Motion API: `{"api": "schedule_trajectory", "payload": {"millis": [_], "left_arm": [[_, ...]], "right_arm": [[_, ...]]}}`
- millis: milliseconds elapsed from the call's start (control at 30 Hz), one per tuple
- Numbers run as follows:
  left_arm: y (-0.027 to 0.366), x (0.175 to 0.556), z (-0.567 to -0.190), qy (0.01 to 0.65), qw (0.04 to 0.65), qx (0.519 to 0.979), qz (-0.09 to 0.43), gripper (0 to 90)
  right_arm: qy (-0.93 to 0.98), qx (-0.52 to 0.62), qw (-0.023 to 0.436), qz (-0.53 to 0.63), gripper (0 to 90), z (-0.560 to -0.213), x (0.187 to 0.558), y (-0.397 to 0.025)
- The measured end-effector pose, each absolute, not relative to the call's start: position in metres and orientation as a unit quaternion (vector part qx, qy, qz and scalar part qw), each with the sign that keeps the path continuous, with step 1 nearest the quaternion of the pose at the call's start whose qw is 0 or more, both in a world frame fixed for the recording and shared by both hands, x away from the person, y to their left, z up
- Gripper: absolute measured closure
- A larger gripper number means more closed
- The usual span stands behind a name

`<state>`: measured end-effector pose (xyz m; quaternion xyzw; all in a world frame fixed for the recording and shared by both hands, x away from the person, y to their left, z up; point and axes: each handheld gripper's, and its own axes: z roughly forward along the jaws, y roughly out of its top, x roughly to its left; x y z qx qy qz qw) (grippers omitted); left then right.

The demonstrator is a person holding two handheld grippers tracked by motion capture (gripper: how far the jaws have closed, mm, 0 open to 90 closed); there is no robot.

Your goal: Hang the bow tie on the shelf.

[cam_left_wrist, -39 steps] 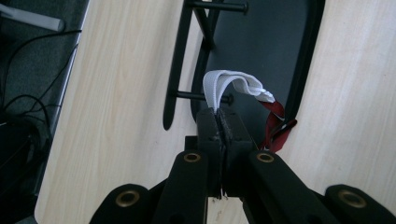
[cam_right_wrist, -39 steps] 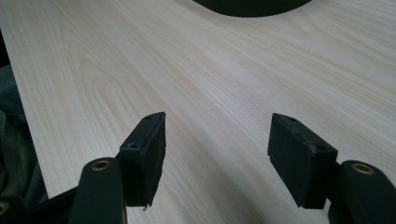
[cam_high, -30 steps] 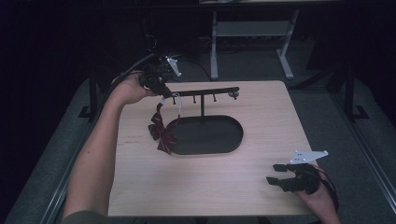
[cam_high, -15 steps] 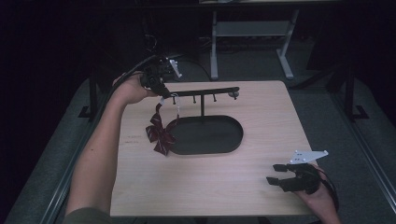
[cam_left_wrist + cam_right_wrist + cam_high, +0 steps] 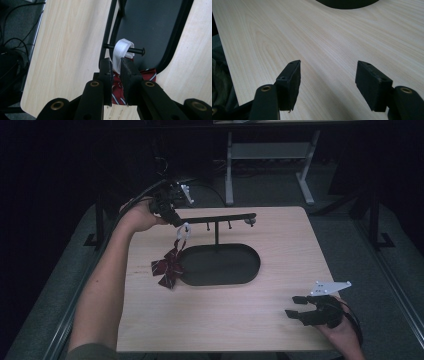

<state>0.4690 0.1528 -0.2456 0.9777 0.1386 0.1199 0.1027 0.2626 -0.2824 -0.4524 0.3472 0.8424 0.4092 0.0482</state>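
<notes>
Over the stand's [image 5: 216,222] left peg [image 5: 136,50], my left tongs [image 5: 115,66] pinch the bow tie's [image 5: 168,267] white strap [image 5: 121,48], already looped on; I judge only letting go remains. Right tongs [image 5: 328,75] rest wide apart near the surface's [image 5: 250,320] front edge.

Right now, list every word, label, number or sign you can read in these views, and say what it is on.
None: no legible text in the three views.
Bow tie: maroon with pale stripes, no lettering.
White strap, looped over a peg and clamped in the left tongs: blank.
Stand, table and right tongs: no markings.
</notes>
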Motion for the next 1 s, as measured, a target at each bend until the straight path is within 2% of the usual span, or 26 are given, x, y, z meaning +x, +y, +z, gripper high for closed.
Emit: {"api": "schedule_trajectory", "payload": {"millis": [1000], "left_arm": [[0.174,0.459,-0.248,0.148,0.116,0.977,0.103,77.2]], "right_arm": [[0.843,0.350,0.044,0.407,36.5,-0.454,0.264,-0.283]]}}
